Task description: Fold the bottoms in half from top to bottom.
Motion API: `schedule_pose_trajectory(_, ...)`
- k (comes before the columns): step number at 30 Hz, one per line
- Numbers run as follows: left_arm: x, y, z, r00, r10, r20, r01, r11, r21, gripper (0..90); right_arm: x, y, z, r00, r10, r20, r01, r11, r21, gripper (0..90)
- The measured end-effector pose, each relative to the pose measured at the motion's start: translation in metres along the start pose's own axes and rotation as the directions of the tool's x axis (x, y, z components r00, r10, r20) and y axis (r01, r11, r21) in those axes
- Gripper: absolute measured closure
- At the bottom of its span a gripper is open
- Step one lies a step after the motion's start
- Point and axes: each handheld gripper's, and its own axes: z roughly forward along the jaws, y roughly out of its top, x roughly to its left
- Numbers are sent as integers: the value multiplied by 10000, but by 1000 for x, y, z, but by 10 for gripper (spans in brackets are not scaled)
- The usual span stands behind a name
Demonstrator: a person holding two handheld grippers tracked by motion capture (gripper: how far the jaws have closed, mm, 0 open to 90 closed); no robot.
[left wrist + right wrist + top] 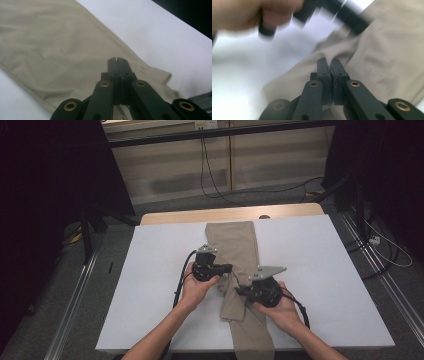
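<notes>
Folding tan trousers on the white table

The trousers (235,255) lie lengthwise down the middle of the table (325,270), from the far edge to over the near edge, bunched mid-length; the left gripper (117,60) hangs above the cloth with jaws closed and empty; the right gripper (328,62) is closed too, whether pinching cloth I cannot tell; this looks like the folding step; next, each needs a firm hold on the fabric.
</notes>
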Motion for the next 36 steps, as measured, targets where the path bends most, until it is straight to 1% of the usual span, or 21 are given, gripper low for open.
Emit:
schedule_pose_trajectory(5,11,0,13,9991,-236,-366,243,9995,205,900,-36,25,9,9923,1152,465,-1141,9931,-256,887)
schedule_pose_trajectory(8,18,-4,22,9963,-486,-709,508,9983,288,897,-62,27,24,9758,1933,1027,-1940,9810,-35,887)
schedule_pose_trajectory(9,20,-6,24,9946,-512,-904,548,9978,377,881,-71,25,31,9705,1988,1366,-2017,9794,69,886)
schedule_pose_trajectory(11,21,-8,25,9930,-545,-1046,595,9972,446,772,-80,19,40,9661,1891,1760,-2007,9784,505,839)
schedule_pose_trajectory(12,21,-9,24,9930,-454,-1088,511,9974,499,699,-85,13,45,9597,2014,1959,-2189,9731,719,772)
schedule_pose_trajectory(13,19,-9,20,9923,-334,-1197,403,9976,558,646,-86,10,46,9563,2111,2021,-2303,9701,764,714)
schedule_pose_trajectory(15,13,-10,8,9900,-53,-1409,127,9986,518,485,-85,6,41,9589,2077,1935,-2238,9725,649,588)
schedule_pose_trajectory(16,10,-11,3,9903,39,-1387,19,9991,419,464,-83,4,35,9587,2074,1945,-2212,9739,516,525)
schedule_pose_trajectory(19,-3,-19,-23,9888,418,-1431,-378,9988,301,412,-79,0,13,9602,1990,1958,-2067,9782,194,456)
schedule_pose_trajectory(21,-15,-31,-41,9872,643,-1460,-603,9977,318,412,-74,-7,-10,9564,2120,2009,-2131,9769,-166,415)
schedule_pose_trajectory(24,-35,-53,-57,9935,938,-641,-893,9936,689,498,-58,-25,-38,9567,2034,2082,-2029,9789,-242,456)
schedule_pose_trajectory(25,-46,-65,-59,9921,1255,-71,-1243,9877,949,551,-52,-31,-44,9622,1931,1921,-1951,9807,-86,523)
schedule_pose_trajectory(26,-53,-72,-59,9885,1507,131,-1512,9821,1120,592,-41,-41,-51,9726,1705,1580,-1754,9843,174,615)
schedule_pose_trajectory(27,-66,-82,-59,9827,1773,529,-1833,9716,1496,602,-33,-47,-54,9769,1581,1441,-1650,9856,375,645)
schedule_pose_trajectory(28,-73,-88,-57,9792,1835,870,-1959,9666,1654,620,-20,-57,-56,9824,1384,1257,-1485,9861,750,708)
schedule_pose_trajectory(29,-85,-95,-54,9688,2234,1076,-2406,9518,1901,620,-13,-63,-57,9847,1282,1183,-1395,9859,925,733)
schedule_pose_trajectory(31,-97,-101,-50,9590,2477,1378,-2723,9402,2047,566,5,-75,-57,9897,951,1067,-1085,9859,1277,711)
schedule_pose_trajectory(32,-104,-103,-47,9588,2518,1312,-2749,9388,2073,530,12,-78,-58,9910,830,1046,-967,9863,1335,678)
schedule_pose_trajectory(34,-113,-105,-43,9398,3196,1211,-3393,9152,2175,469,18,-76,-55,9910,368,1284,-545,9891,1368,620)
schedule_pose_trajectory(35,-117,-106,-41,9288,3567,1002,-3703,9035,2160,488,17,-76,-53,9912,403,1258,-571,9895,1329,611)
schedule_pose_trajectory(36,-118,-107,-41,9235,3729,905,-3837,8997,2082,535,17,-76,-49,9927,490,1106,-645,9879,1409,598)
